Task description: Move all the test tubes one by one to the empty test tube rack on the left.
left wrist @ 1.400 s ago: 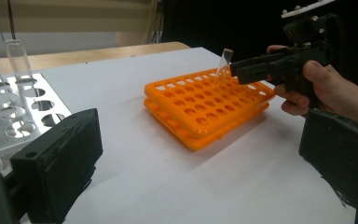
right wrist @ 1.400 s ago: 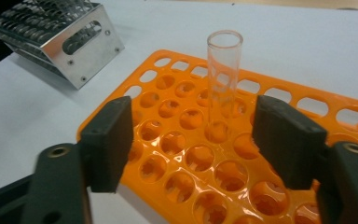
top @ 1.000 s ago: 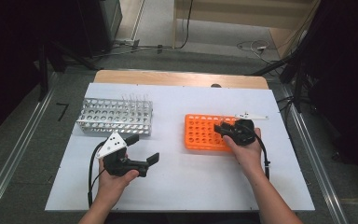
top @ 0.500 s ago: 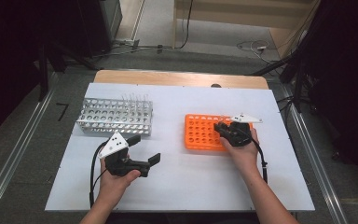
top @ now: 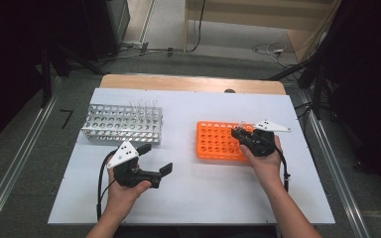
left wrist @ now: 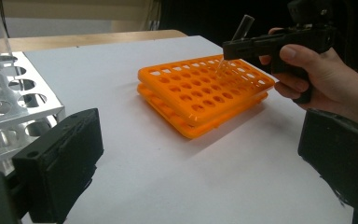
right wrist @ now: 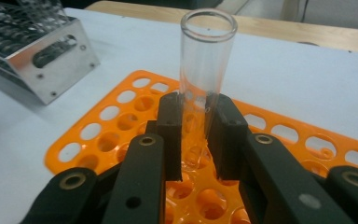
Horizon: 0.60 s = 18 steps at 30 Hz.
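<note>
The clear glass test tube (right wrist: 207,70) sits pinched between my right gripper (right wrist: 196,140) jaws, which have just been closing and now press on its lower part from both sides. It leans a little, its open mouth uppermost, and its rounded bottom hangs over the holes of the orange rack (right wrist: 121,121), toward that rack's right, far part (top: 218,141); I cannot tell whether the bottom has entered a hole. From the left gripper view the tube (left wrist: 242,28) slants up out of the jaws above the rack (left wrist: 200,93). Bare white tabletop (top: 193,188) lies wide open near the rack and to its left. My left gripper (top: 154,161) rests there, jaws spread apart with nothing between them, well apart from the orange rack. Far left stands the metal rack (top: 124,124), holding more tubes, close to the tabletop's left edge.
</note>
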Motion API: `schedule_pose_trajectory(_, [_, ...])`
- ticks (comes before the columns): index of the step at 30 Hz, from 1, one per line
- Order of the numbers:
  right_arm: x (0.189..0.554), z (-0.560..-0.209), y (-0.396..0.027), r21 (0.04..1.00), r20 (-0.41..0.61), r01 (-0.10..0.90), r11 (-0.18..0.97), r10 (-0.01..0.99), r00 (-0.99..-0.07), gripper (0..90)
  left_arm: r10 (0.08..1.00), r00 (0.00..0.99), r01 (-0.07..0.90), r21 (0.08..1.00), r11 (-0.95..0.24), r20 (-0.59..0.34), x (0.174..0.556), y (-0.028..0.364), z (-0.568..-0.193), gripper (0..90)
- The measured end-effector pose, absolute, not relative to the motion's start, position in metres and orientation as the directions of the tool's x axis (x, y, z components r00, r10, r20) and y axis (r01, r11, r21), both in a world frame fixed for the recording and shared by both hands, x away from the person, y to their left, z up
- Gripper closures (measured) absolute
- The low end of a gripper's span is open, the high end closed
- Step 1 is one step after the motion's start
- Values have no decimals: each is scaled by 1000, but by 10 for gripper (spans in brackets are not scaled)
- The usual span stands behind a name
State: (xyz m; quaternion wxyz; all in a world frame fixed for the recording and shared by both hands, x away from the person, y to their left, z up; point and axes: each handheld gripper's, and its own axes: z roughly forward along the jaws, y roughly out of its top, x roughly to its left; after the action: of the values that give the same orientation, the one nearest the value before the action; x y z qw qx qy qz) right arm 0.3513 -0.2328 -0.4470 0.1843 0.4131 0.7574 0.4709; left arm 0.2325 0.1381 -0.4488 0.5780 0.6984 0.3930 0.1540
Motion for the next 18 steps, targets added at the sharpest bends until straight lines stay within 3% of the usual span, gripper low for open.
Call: schedule_pose_trajectory(18, [306,-438,-224,872,101,402,281,699,-707,738,702,676,349,936,-35,-226,228,127,-441,8])
